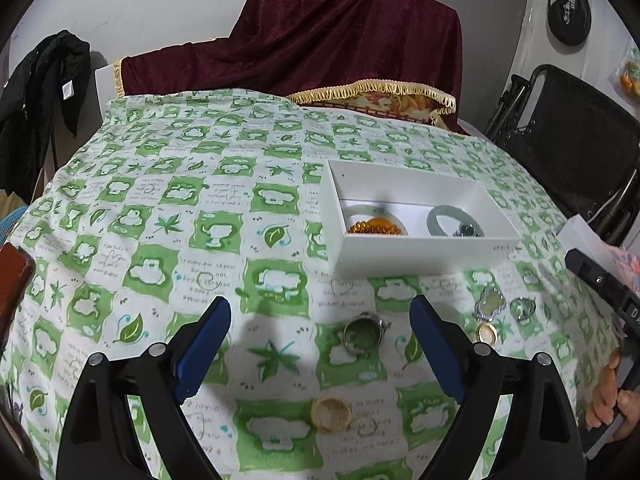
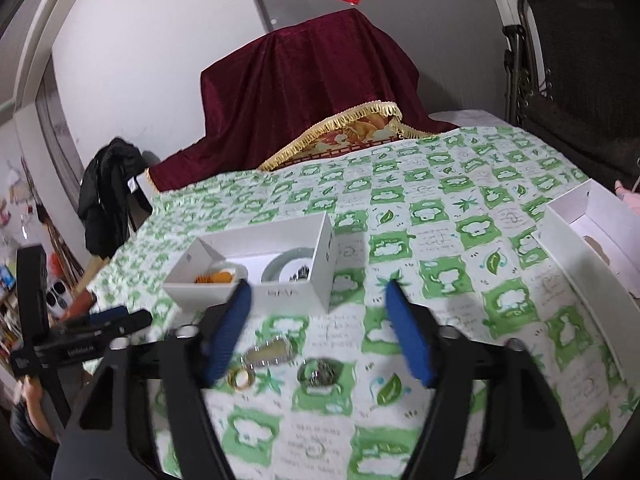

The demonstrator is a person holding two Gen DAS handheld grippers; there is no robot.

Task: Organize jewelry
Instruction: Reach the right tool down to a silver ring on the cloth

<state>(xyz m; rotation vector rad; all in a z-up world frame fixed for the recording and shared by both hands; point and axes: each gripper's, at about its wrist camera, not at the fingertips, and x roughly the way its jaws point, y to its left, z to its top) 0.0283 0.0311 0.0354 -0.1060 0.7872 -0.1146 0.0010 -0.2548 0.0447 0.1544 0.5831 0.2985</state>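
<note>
Step in hand: pick-up of loose jewelry from the bench [image 1: 132, 216], judged partly done, since some pieces already lie in the white box [image 1: 420, 250] and others remain outside it.

Left gripper [image 1: 320, 344]: jaws spread wide, holding nothing, poised above the green-checked cloth. A silver ring with a green stone [image 1: 363, 334] lies between the fingers, and a cream band ring [image 1: 331, 414] sits nearer the camera.

Right gripper [image 2: 318, 334]: jaws likewise spread and empty. Below it lie a gold ring [image 2: 241, 379], a silver pendant [image 2: 269, 354] and a dark-stoned silver ring [image 2: 320, 372], near one another but apart.

Containers: the white box holds 2 pale green bangles, with an amber-orange beaded piece [image 1: 374, 226] lying within 1 and a small dark item within the other. A second white box [image 2: 588, 236] at the right edge appears to hold no jewelry, though its interior is only partly shown.

Next move, as a judgement: lower 1 gripper over a ring, pinch it squarely, and carry it to the box. Small rings on soft cloth may slip.
</note>
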